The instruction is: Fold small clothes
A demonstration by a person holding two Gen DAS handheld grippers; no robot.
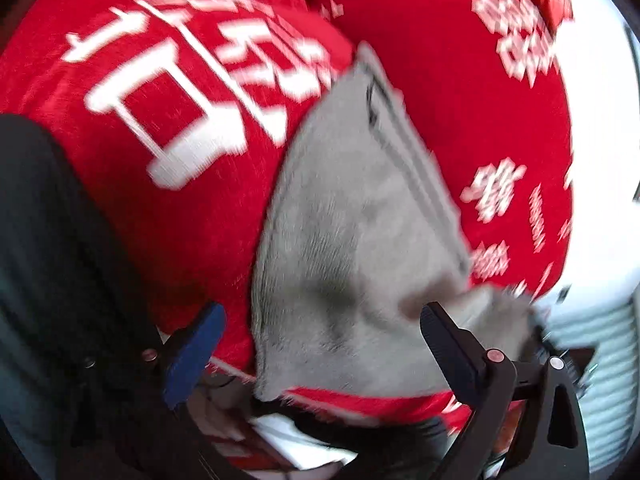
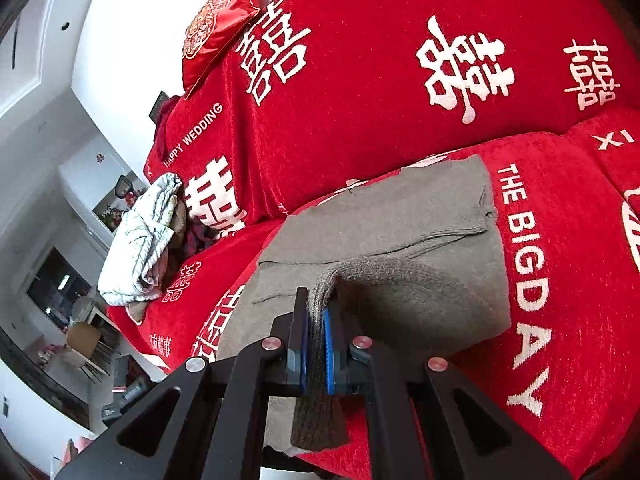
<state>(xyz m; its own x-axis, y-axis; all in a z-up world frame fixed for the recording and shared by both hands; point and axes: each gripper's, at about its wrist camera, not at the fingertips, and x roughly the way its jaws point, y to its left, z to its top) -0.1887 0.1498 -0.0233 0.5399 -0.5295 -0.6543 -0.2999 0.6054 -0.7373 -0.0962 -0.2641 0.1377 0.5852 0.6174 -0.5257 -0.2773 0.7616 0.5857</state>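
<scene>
In the right wrist view, the right tool [image 2: 318, 316] sits nearest the lens, its two blue-lined fingers [image 2: 330, 344] pressed together on a bunched edge of the grey knit garment [image 2: 400, 240]. The pinched fold rises between the pads, and a short end of the knit hangs out behind them toward the camera. Beyond the grip, the rest of the garment lies spread flat on the seat of a sofa draped in a red cover [image 2: 360, 80] printed with white characters and the words "THE BIG DAY" and "HAPPY WEDDING". Farther along the seat, well apart from the garment, lies a crumpled pale cloth bundle [image 2: 140, 240]. At the far end, a red embroidered cushion [image 2: 218, 24] leans against the white wall.

The left wrist view is blurred. The left tool [image 1: 320, 344] stands spread wide, one blue-padded finger to the left and a dark one to the right, with nothing pinched. The grey garment [image 1: 340, 240] lies on the red cover [image 1: 180, 200] between and beyond the two fingers, and one corner reaches past the right finger.
</scene>
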